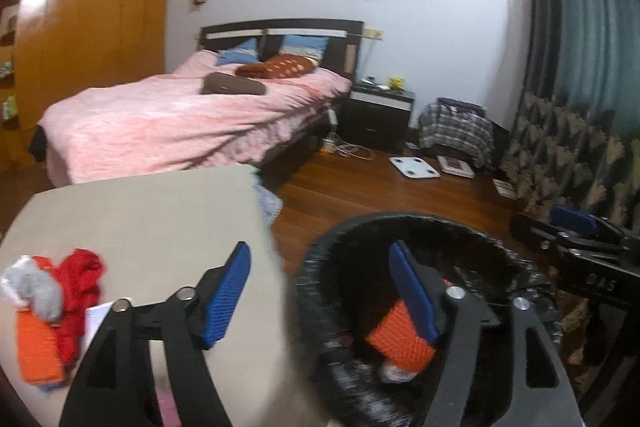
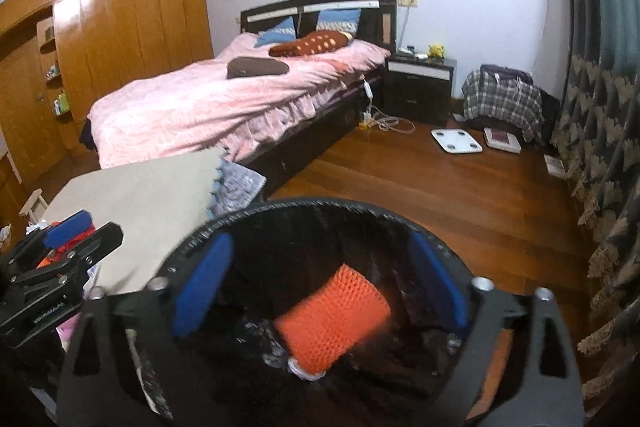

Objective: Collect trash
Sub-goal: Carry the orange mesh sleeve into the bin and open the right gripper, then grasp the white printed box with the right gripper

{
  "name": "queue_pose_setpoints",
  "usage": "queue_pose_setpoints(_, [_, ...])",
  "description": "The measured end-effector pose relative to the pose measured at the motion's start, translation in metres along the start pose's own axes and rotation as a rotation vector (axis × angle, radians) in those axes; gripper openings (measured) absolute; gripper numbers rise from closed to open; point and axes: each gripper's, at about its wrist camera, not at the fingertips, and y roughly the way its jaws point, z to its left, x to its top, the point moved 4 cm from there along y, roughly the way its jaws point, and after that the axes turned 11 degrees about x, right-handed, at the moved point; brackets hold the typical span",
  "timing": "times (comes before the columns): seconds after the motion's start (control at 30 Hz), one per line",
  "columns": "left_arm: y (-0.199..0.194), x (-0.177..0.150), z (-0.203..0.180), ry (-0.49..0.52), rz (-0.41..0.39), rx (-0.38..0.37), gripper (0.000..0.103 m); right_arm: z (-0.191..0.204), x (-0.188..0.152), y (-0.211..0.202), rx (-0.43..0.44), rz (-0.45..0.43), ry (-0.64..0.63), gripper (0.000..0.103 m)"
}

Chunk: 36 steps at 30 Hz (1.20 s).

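Observation:
A black trash bin [image 1: 316, 267] lined with a black bag stands on the floor beside a beige table [image 1: 152, 219]; it also shows in the right wrist view [image 2: 304, 211]. An orange net piece [image 2: 332, 319] lies inside it, also seen in the left wrist view [image 1: 400, 339]. My right gripper [image 2: 320, 283] is open and empty over the bin's mouth. My left gripper [image 1: 320, 299] is open and empty, one finger over the table, the other over the bin. More trash lies on the table at the left: a red wrapper [image 1: 80, 283], grey crumpled paper [image 1: 40, 291], another orange net piece [image 1: 38, 351].
A bed with a pink cover [image 1: 160, 123] stands behind the table. A dark nightstand [image 1: 376, 119], a white scale [image 1: 414, 167] and a plaid-covered pile [image 1: 456, 127] are on the wooden floor [image 2: 440, 187]. Patterned curtains [image 2: 600, 127] hang at the right.

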Motion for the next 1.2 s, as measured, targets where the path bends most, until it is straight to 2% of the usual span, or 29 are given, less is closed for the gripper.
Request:
queue_pose_setpoints(0.13, [-0.012, -0.003, 0.039, -0.027, -0.009, 0.084, 0.082, 0.027, 0.006, 0.006, 0.061, -0.001, -0.014, 0.097])
queue_pose_setpoints(0.53, [-0.045, -0.029, 0.158, -0.085, -0.002, 0.349, 0.083, 0.149, 0.007, 0.043, 0.275, 0.016, -0.088, 0.097])
queue_pose_setpoints(0.7, [-0.048, -0.043, 0.199, -0.132, 0.023, 0.411, 0.083, 0.201, -0.005, 0.063, 0.338, 0.048, -0.123, 0.097])
queue_pose_setpoints(0.83, [-0.049, -0.053, 0.218, -0.151, 0.037, 0.438, 0.083, 0.227, -0.017, 0.075, 0.356, 0.07, -0.15, 0.097])
queue_pose_setpoints(1.2, [-0.05, -0.077, 0.259, -0.185, 0.073, 0.484, 0.083, 0.276, -0.052, 0.108, 0.392, 0.181, -0.186, 0.097])
